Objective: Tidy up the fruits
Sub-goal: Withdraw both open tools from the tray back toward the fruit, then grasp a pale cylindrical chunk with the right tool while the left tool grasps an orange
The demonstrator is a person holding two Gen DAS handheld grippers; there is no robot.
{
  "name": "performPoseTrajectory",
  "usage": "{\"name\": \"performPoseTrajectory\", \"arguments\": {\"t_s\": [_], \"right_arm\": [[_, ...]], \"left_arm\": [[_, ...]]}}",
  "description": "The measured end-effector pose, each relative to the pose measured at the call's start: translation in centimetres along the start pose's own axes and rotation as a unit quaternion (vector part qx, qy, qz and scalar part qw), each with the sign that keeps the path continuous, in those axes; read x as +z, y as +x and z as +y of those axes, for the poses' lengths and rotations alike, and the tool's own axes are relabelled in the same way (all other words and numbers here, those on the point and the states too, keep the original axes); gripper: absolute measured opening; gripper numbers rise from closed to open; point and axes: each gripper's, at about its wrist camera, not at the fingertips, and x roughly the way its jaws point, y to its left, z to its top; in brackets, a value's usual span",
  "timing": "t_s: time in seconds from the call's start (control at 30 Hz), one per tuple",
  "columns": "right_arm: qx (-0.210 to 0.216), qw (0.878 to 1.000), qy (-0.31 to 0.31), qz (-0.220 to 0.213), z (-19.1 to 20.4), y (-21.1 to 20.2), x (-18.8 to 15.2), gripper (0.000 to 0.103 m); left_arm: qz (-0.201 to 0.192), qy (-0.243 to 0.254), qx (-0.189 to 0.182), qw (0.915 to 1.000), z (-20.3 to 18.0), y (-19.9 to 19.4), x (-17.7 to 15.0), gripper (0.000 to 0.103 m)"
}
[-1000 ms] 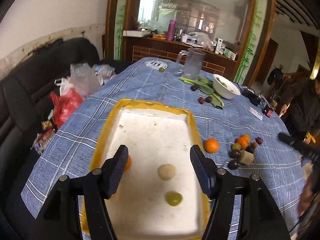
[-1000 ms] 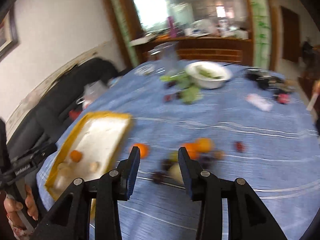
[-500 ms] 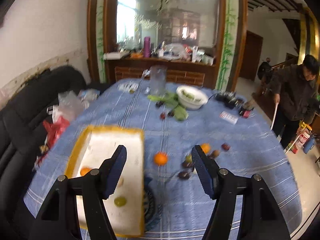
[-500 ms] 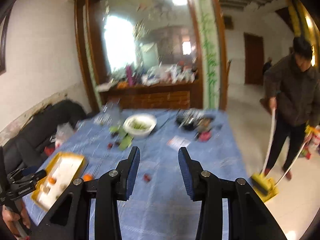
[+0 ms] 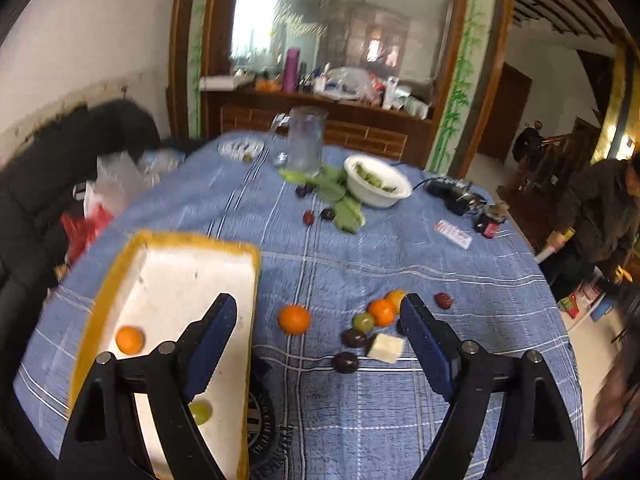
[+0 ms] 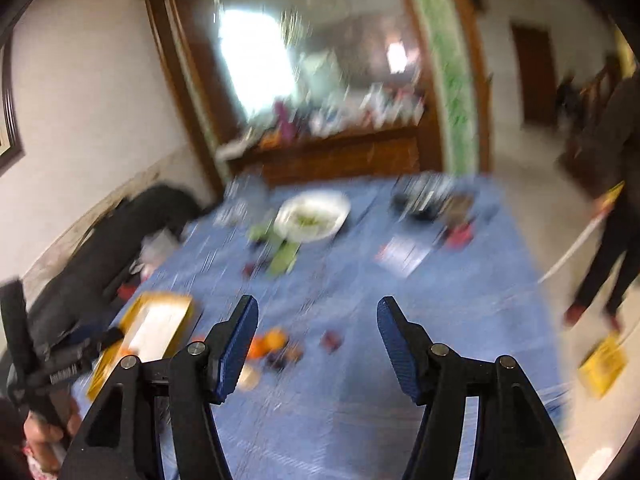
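Note:
A yellow-rimmed white tray lies at the table's near left and holds an orange and a green grape. On the blue cloth to its right lie a loose orange, two more oranges, a green fruit, dark plums, a white cube and a red date. My left gripper is open and empty above them. My right gripper is open and empty above the table; its view is blurred, with the tray at left.
A white bowl of greens, leaves, a glass jug and small dark gadgets stand farther back. A dark sofa with plastic bags is at left. A person with a broom stands at right.
Both views swung: the left gripper moved right from over the tray toward the loose fruit. The right gripper lifted, then dipped toward the table and opened wider.

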Motion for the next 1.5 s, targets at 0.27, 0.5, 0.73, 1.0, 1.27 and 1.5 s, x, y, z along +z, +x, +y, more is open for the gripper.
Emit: {"name": "performPoseTrajectory", "arguments": {"t_s": [0.27,0.5,0.73,1.0,1.27,1.5], "right_arm": [[0.043,0.994,0.014,0.100,3.0,12.1,-5.1,0.066],[0.038,0.995,-0.024,0.092,4.2,12.7,-6.2,0.066],[0.039,0.993,-0.031,0.107,4.4,13.8,-6.9,0.066],[0.037,0.990,-0.068,0.120,6.3,15.4,-7.9,0.059],[0.050,0.988,-0.069,0.127,5.5,14.5,-8.2,0.021],[0.021,0.989,-0.087,0.118,4.7,13.1,-7.6,0.021]], "left_arm": [[0.077,0.000,-0.059,0.9952,0.1,7.3,-2.8,0.064],[0.089,-0.032,-0.058,0.9939,2.9,10.6,-5.2,0.061],[0.064,0.009,-0.023,0.9976,3.6,9.3,-4.4,0.059],[0.095,0.057,-0.025,0.9935,1.2,10.4,-2.1,0.059],[0.159,0.087,0.010,0.9833,0.1,14.8,-2.9,0.047],[0.156,0.128,-0.035,0.9788,-0.3,10.3,-4.2,0.031]]}}
